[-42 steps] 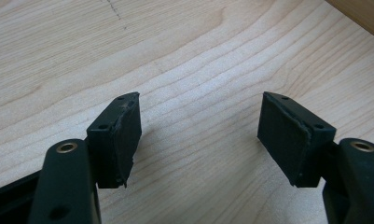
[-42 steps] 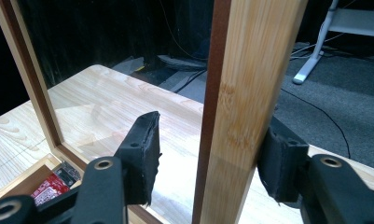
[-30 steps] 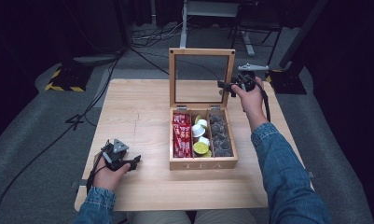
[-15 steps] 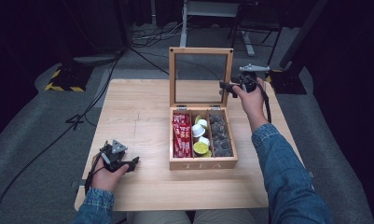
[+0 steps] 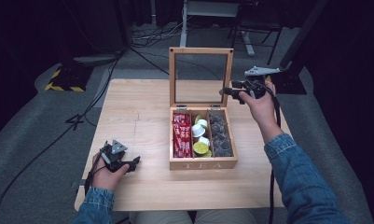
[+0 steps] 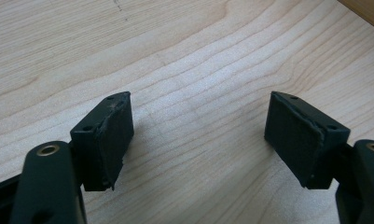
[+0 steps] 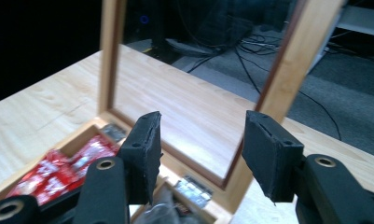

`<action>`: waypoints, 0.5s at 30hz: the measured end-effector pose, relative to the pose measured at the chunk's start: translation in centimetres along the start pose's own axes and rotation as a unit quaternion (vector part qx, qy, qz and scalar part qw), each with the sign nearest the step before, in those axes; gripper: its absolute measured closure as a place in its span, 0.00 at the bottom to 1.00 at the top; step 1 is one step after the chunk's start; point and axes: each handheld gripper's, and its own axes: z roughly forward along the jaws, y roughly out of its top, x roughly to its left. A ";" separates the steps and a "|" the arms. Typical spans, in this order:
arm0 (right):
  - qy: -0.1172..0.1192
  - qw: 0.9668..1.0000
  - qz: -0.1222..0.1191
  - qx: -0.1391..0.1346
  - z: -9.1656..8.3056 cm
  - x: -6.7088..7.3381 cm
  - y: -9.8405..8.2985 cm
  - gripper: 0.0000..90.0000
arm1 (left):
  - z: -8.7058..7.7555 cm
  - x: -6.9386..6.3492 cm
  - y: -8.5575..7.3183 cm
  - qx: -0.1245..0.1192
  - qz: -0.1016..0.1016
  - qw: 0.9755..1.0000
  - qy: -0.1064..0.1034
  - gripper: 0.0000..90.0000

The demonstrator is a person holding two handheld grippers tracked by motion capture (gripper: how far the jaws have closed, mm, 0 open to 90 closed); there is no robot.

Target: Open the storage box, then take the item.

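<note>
Hovering right tool (image 5: 227,91) beside upright lid (image 5: 201,77).

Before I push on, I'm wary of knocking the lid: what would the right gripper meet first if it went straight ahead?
Probably the right side rail of the upright wooden glass-paned lid. The right gripper, its open jaws having just been closing on nothing, points at that rail; depth is unclear.

One tea box (image 5: 202,164), three compartments. My two grippers: left gripper (image 5: 134,163) at 8 o'clock, right gripper (image 5: 224,91) at 1.
</note>
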 end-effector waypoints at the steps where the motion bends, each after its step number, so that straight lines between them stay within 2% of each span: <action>1: 0.002 1.000 0.001 -0.001 -0.1 0.2 0.0 0.53 | 0.0 0.0 0.0 -0.001 -0.002 1.000 0.001 0.26; 8: 0.037 0.999 -0.003 -0.001 -1.1 2.9 -0.1 0.52 | 0.1 0.0 0.1 0.001 -0.001 1.000 0.002 0.26; 15: 0.065 0.998 -0.010 0.001 -1.0 5.3 -0.3 0.50 | 0.3 -0.1 0.3 0.000 -0.003 1.000 0.003 0.24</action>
